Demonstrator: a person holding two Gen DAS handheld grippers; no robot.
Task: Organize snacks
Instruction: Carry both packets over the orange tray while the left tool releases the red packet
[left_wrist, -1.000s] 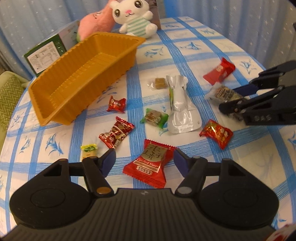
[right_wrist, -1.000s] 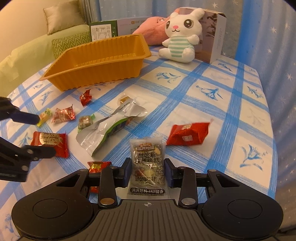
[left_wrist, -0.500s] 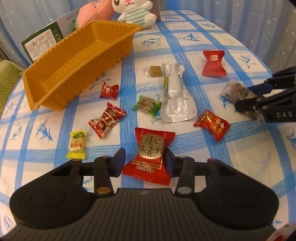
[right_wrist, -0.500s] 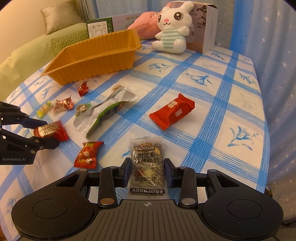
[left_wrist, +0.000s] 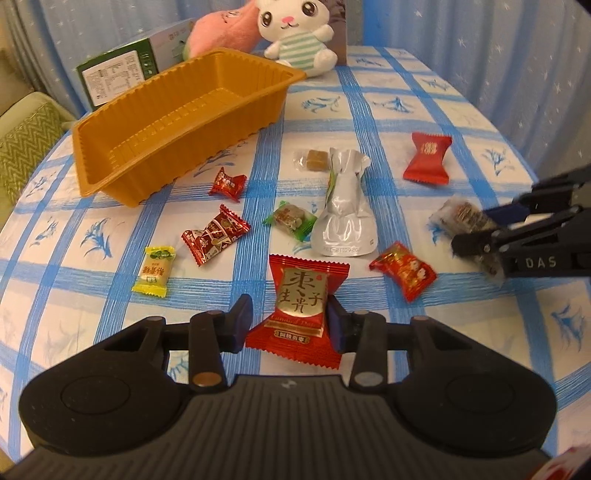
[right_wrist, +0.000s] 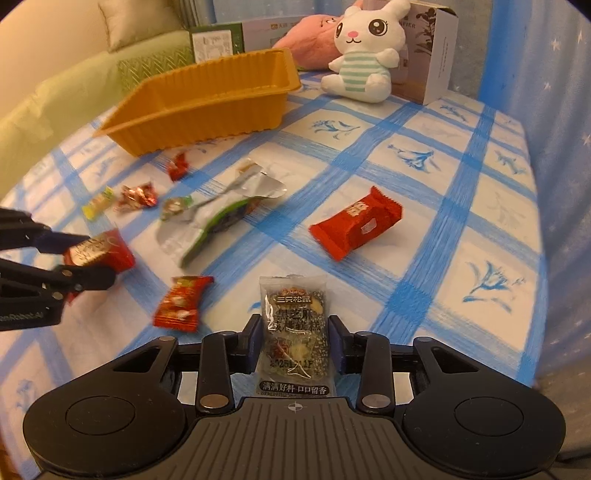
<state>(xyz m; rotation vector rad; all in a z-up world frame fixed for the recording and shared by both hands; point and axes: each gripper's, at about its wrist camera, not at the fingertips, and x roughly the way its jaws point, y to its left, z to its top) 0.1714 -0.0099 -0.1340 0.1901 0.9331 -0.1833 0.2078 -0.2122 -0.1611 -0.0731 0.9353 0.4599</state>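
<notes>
My left gripper (left_wrist: 290, 314) has a red date packet (left_wrist: 301, 291) between its jaws, which are still closing; the pads press its sides. The right wrist view shows that left gripper (right_wrist: 85, 258) holding the red date packet (right_wrist: 110, 254) just above the cloth. My right gripper (right_wrist: 293, 328) is shut on a clear sesame-nut cake packet (right_wrist: 293, 314). It appears at the right of the left wrist view as the right gripper (left_wrist: 472, 230). An empty orange tray (left_wrist: 147, 86) stands at the back left. Loose snacks lie between: a red packet (left_wrist: 426, 158), a silver pouch (left_wrist: 345, 221) and several small candies.
A plush rabbit (left_wrist: 295, 33), a pink plush (left_wrist: 218, 33) and a green box (left_wrist: 118, 70) stand behind the tray. A white box (right_wrist: 432, 48) is at the back right. The round table's edge (right_wrist: 535, 221) drops off to the right by a blue curtain.
The left jaws have closed from wide apart onto the red date packet, which now stands upright between the pads. The right gripper has kept its hold on the sesame packet.
</notes>
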